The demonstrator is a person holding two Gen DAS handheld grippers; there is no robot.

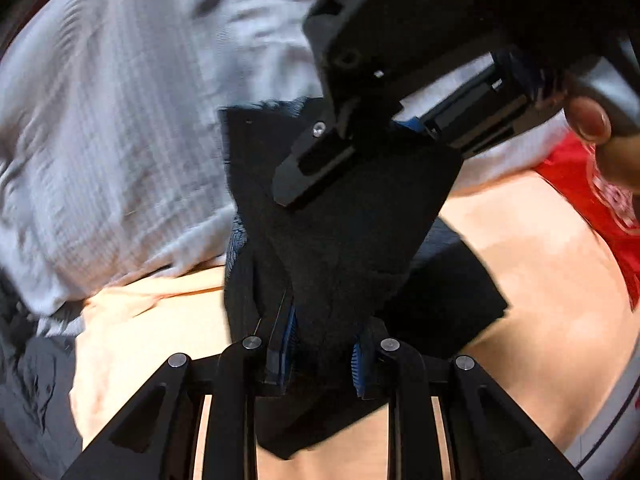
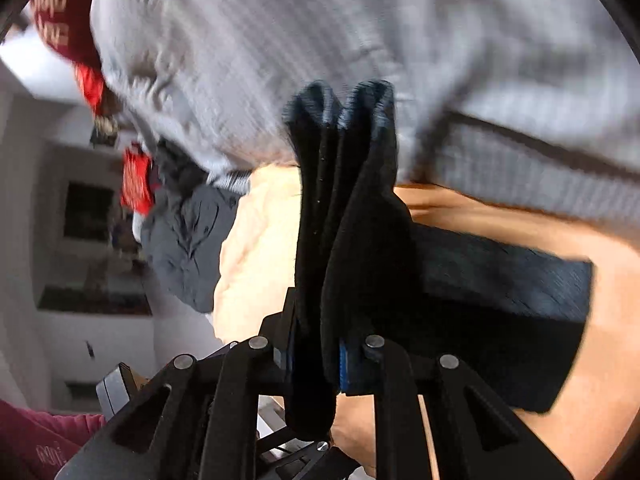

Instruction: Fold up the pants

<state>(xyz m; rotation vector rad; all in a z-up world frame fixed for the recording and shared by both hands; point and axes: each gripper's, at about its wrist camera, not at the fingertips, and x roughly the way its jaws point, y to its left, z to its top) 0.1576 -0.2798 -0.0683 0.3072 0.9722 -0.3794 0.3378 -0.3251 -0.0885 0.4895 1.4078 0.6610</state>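
Note:
The dark navy pants (image 1: 340, 240) hang bunched between both grippers above a peach bed sheet (image 1: 520, 260). At the bottom of the left wrist view my left gripper (image 1: 322, 356) is shut on a fold of them, its blue pads pressed into the cloth. My right gripper (image 1: 372, 148) reaches in from the upper right and pinches the far edge of the same cloth. In the right wrist view the right gripper (image 2: 316, 356) is shut on the pants (image 2: 352, 220), which stand up in several pleats. Another part of the pants (image 2: 500, 280) lies flat on the sheet to the right.
A grey striped duvet (image 2: 320, 40) is piled behind the pants. A red garment (image 1: 592, 200) lies at the right, and a dark grey garment (image 2: 188, 240) sits at the sheet's left edge. A thumb (image 1: 588, 120) rests on the right gripper's handle. White furniture (image 2: 80, 240) stands beyond the bed.

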